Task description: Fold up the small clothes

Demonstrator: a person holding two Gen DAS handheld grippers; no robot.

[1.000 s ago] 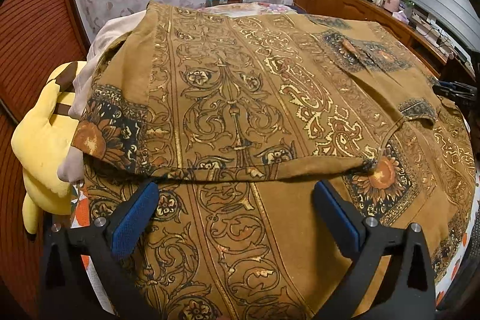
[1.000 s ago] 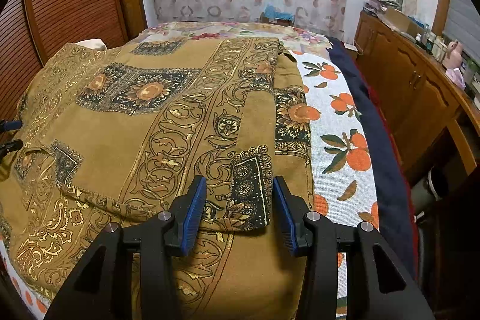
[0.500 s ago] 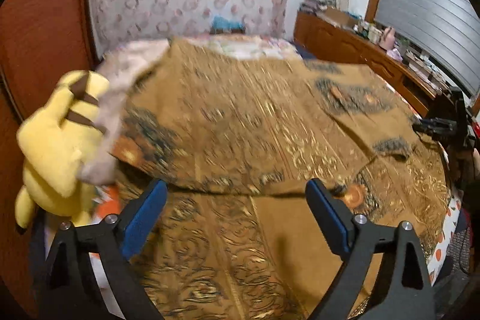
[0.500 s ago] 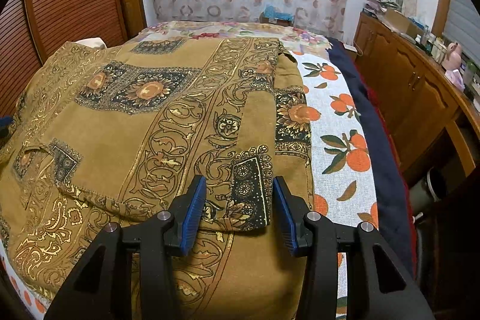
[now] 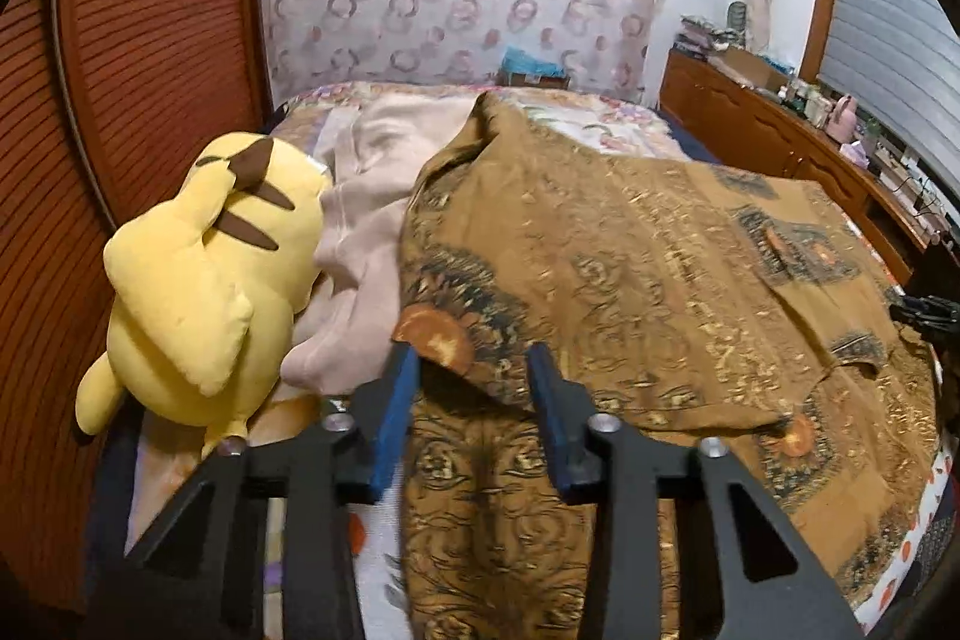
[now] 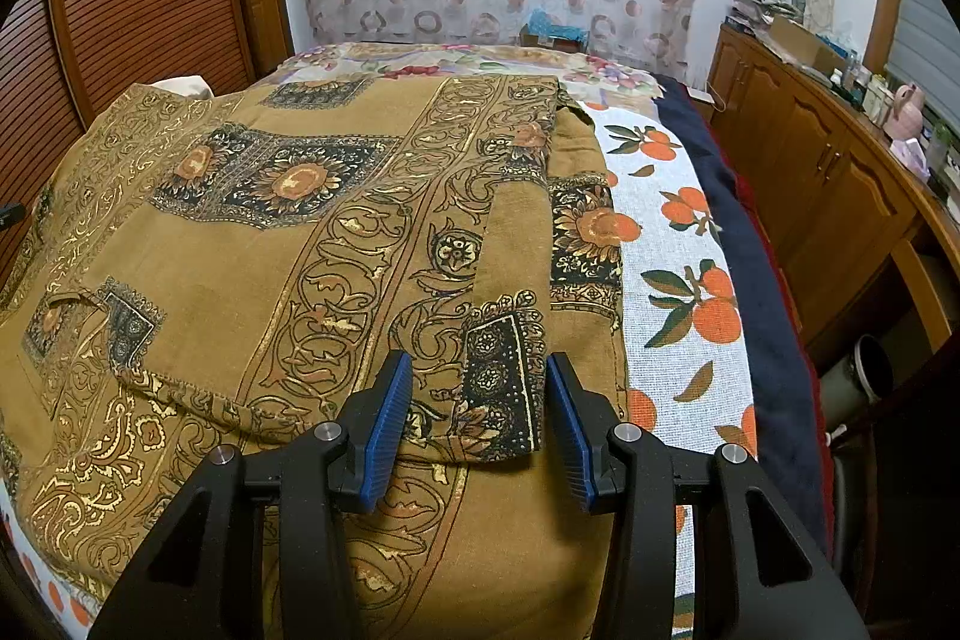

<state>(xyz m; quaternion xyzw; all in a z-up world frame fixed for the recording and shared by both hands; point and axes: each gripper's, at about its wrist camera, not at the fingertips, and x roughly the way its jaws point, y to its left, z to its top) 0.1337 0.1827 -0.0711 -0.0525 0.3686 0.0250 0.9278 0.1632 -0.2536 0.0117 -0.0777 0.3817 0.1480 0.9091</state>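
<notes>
An ochre shirt (image 5: 660,280) with gold scrolls and dark flower panels lies spread over the bed, its sides folded inward. My left gripper (image 5: 473,358) sits at the shirt's left folded corner, which bears an orange flower. Its jaws are closing with that corner between them, and a gap shows beside the pads. In the right wrist view the shirt (image 6: 270,250) fills the left half. My right gripper (image 6: 478,364) rests over the folded sleeve's dark cuff (image 6: 501,382), jaws partly apart, pads clear of the cloth. The right gripper's tip (image 5: 927,310) shows at the far right of the left view.
A yellow plush toy (image 5: 204,280) and a beige garment (image 5: 366,196) lie left of the shirt. Beneath is a white sheet printed with oranges (image 6: 678,244), edged by a navy blanket (image 6: 762,292). A louvred wardrobe (image 5: 150,40) stands left, a wooden cabinet (image 6: 828,172) right.
My left gripper has swung left along the shirt's near edge to its left corner, and its jaws have narrowed from wide apart. The right gripper has stayed put.
</notes>
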